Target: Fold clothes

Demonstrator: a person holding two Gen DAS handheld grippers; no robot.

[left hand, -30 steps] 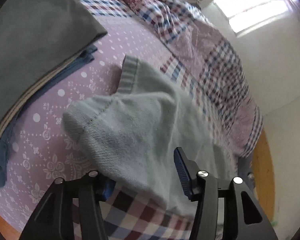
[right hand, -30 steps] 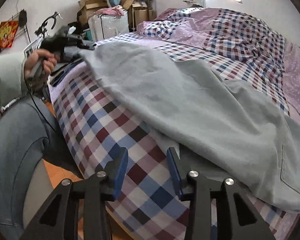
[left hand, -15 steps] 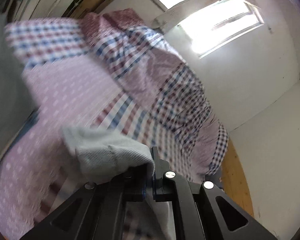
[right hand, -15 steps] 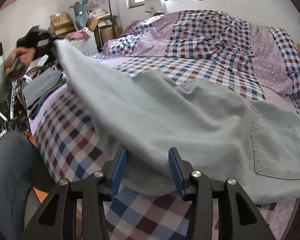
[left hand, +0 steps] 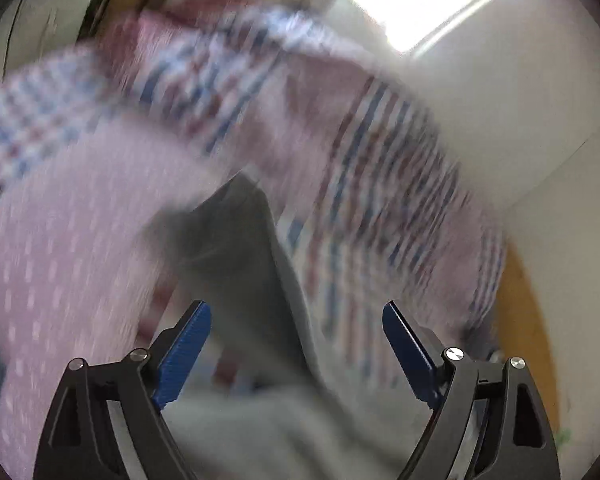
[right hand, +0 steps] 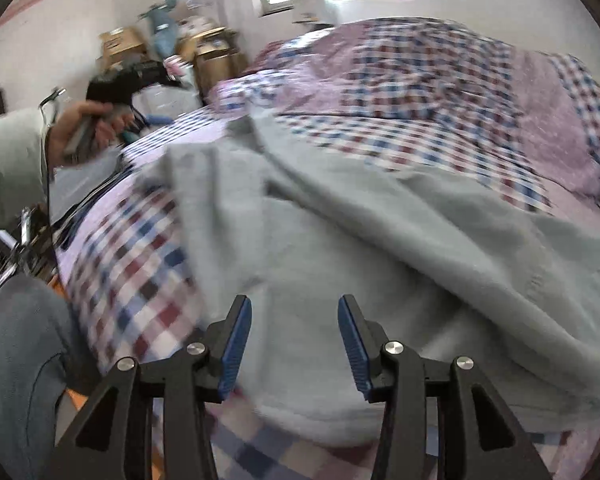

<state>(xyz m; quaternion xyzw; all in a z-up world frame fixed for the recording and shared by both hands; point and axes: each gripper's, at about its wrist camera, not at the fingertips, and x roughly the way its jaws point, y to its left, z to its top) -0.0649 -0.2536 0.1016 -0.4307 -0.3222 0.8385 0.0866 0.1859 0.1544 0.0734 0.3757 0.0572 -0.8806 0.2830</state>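
Observation:
Pale grey-blue jeans [right hand: 380,232] lie spread across the checked bed cover, one leg folded over toward the near side. My right gripper [right hand: 294,344] is open, its blue pads just above the jeans' near edge, holding nothing. My left gripper [left hand: 296,344] is wide open and empty; the view is blurred by motion, with the jeans' leg [left hand: 240,248] falling away ahead of the fingers. In the right wrist view the left gripper [right hand: 116,80] is held up in a hand at the far left, away from the cloth.
The bed [right hand: 440,92] has a pink and checked cover with a rumpled quilt at the back. Cardboard boxes [right hand: 120,40] and clutter stand by the far wall. My leg in jeans [right hand: 20,340] is at the bed's left edge. An orange floor strip [left hand: 528,320] shows right.
My left gripper opened and let go of the jeans leg it had lifted; the leg dropped folded onto the jeans. My right gripper moved forward over the jeans' near edge, still open.

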